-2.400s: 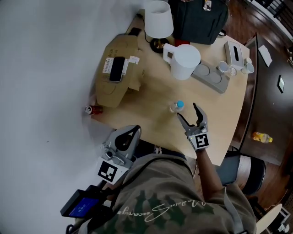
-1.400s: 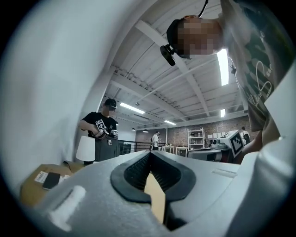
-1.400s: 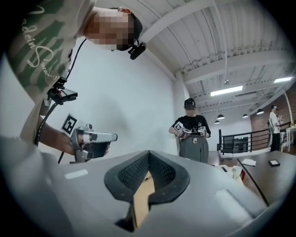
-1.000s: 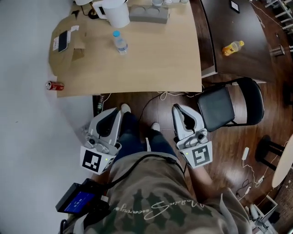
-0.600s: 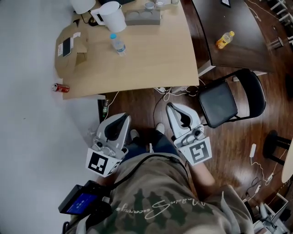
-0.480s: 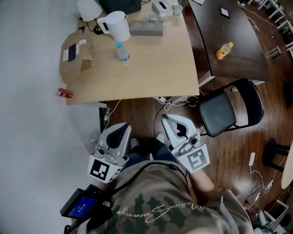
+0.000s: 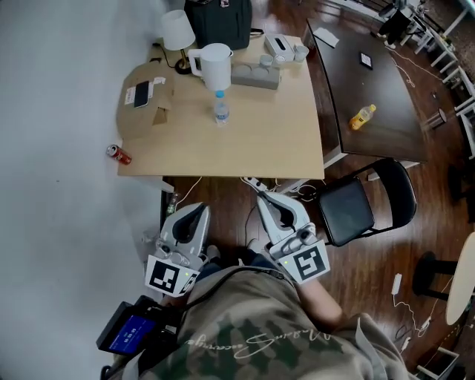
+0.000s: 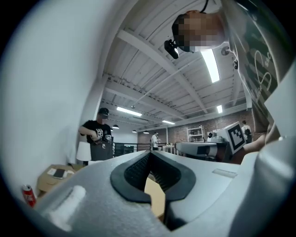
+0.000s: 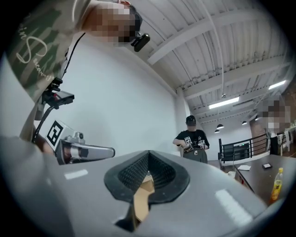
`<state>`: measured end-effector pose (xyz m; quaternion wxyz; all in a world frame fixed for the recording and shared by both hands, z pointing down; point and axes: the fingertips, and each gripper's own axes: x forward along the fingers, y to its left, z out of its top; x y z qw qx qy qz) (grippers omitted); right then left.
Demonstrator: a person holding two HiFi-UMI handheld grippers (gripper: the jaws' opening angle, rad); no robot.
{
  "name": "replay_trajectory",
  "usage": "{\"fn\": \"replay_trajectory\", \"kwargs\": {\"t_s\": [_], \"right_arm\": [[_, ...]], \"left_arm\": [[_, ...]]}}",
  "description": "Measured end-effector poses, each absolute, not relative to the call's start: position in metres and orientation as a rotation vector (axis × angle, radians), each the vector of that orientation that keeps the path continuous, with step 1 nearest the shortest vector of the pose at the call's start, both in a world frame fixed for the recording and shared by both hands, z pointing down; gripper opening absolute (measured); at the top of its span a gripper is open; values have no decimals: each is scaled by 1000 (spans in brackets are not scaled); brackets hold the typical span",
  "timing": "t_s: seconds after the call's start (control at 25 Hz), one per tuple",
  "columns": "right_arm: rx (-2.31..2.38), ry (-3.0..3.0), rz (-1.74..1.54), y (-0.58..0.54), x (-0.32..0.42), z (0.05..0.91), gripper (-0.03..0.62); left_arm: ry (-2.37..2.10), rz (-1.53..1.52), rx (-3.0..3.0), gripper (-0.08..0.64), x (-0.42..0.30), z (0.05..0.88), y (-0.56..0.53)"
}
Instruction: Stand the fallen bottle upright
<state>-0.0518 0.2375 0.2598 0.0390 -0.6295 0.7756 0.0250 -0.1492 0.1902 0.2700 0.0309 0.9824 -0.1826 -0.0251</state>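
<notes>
The bottle [image 7: 220, 108] stands upright on the light wood bench [image 7: 274, 141], near the far side. It is clear with a blue cap. Its label is too small to read. Just behind it is a white jug [image 7: 215, 65], and next to the jug is a grey tray [image 7: 256, 76]. A white lamp [image 7: 177, 31] and a black bag [image 7: 220, 21] are at the far edge of the bench. To the left of the bottle sits a brown box [image 7: 145, 115] with a phone [image 7: 139, 94] on top. The box has a white sticker, but its print cannot be read. A red can [image 7: 119, 154] lies on the floor by the near left corner of the bench.

Both grippers are well away from the bench, close to the person's body and over the wood floor. The left gripper [image 7: 196, 211] has its fingers [image 8: 136, 171] closed together, with nothing between them. The right gripper [image 7: 263, 199] has its fingers [image 9: 134, 173] pressed shut too, and it holds nothing. Each gripper carries a black and white square pattern, not words. The person's green shirt [image 7: 252, 341] has curly white writing that I cannot read.

Off to the right is a dark table [image 7: 386, 141] with a yellow drink [image 7: 361, 116] on it. A black chair [image 7: 356, 211] stands in front of that table.
</notes>
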Motion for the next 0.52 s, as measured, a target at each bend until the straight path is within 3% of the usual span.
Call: {"fn": "replay_trajectory", "kwargs": {"t_s": [0.52], "right_arm": [[-1964, 2398, 111, 229, -67, 248, 3]], "left_arm": [[-540, -223, 3052, 2, -146, 249, 187]]}}
